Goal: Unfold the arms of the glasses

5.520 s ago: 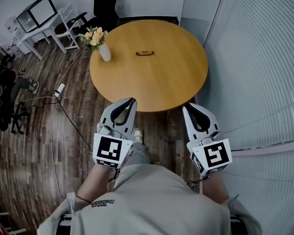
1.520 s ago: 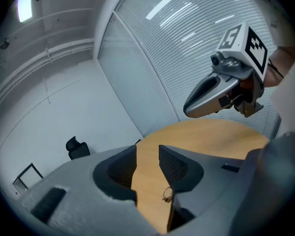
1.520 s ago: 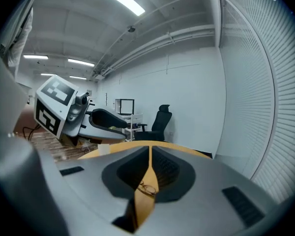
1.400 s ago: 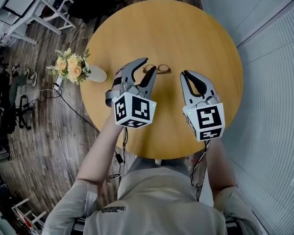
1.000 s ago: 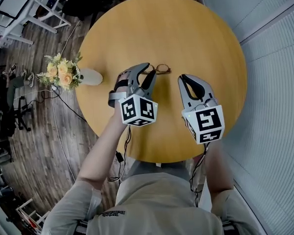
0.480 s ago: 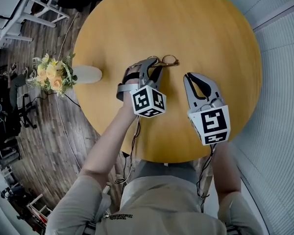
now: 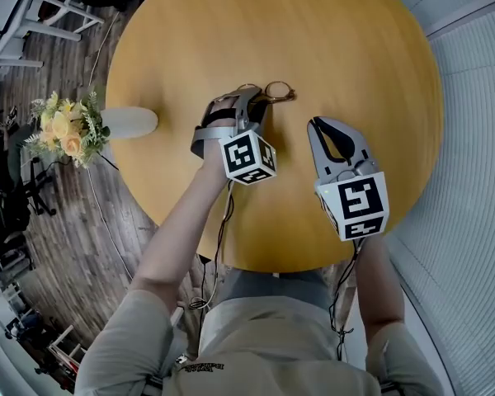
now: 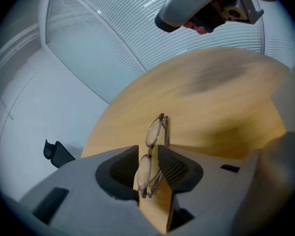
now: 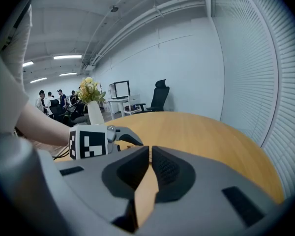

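- We are pinching one lens of the folded glasses (image 8: pixel 156 130) in our left gripper (image 8: pixel 148 154), probably to steady them against the table (image 7: pixel 338 40).
- We are holding our right gripper (image 7: pixel 316 126) nearby, jaws nearly together and empty, likely ready to take an arm.

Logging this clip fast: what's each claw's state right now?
Left claw: closed on the glasses.
Right claw: closed, empty.

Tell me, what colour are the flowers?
The flowers are yellow and peach, clearest in the head view.
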A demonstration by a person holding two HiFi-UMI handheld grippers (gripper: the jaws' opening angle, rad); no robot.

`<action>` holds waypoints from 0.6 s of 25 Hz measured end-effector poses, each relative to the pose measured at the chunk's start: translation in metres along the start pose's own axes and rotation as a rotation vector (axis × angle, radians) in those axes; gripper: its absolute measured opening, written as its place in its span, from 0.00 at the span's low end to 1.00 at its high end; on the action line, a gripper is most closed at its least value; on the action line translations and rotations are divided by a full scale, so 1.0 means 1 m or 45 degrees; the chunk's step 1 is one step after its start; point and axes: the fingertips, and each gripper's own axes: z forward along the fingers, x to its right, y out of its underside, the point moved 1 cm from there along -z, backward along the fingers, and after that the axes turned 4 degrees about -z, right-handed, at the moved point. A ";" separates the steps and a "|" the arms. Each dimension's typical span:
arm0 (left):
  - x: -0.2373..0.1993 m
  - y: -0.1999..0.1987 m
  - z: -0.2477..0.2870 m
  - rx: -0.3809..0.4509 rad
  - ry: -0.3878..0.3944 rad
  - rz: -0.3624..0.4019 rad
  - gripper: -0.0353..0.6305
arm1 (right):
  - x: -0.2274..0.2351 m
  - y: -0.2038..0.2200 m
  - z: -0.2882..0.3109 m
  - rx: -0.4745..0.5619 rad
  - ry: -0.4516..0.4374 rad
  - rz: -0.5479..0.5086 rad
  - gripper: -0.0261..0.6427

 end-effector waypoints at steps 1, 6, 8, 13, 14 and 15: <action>0.000 0.002 0.003 -0.005 0.000 0.004 0.26 | -0.001 0.003 0.000 -0.003 0.000 0.007 0.09; 0.001 0.009 0.014 -0.025 -0.036 0.025 0.15 | -0.002 0.011 -0.001 -0.003 0.007 0.053 0.09; 0.000 0.008 0.014 -0.017 -0.056 0.039 0.14 | 0.001 0.015 -0.002 -0.008 0.015 0.058 0.09; -0.001 0.003 0.010 -0.007 -0.087 0.045 0.13 | 0.007 0.021 -0.007 -0.018 0.039 0.077 0.09; -0.002 0.000 0.008 0.002 -0.096 0.036 0.13 | 0.008 0.020 -0.009 -0.014 0.043 0.084 0.09; -0.005 -0.003 0.004 0.015 -0.110 0.023 0.13 | 0.009 0.019 -0.012 -0.008 0.044 0.095 0.09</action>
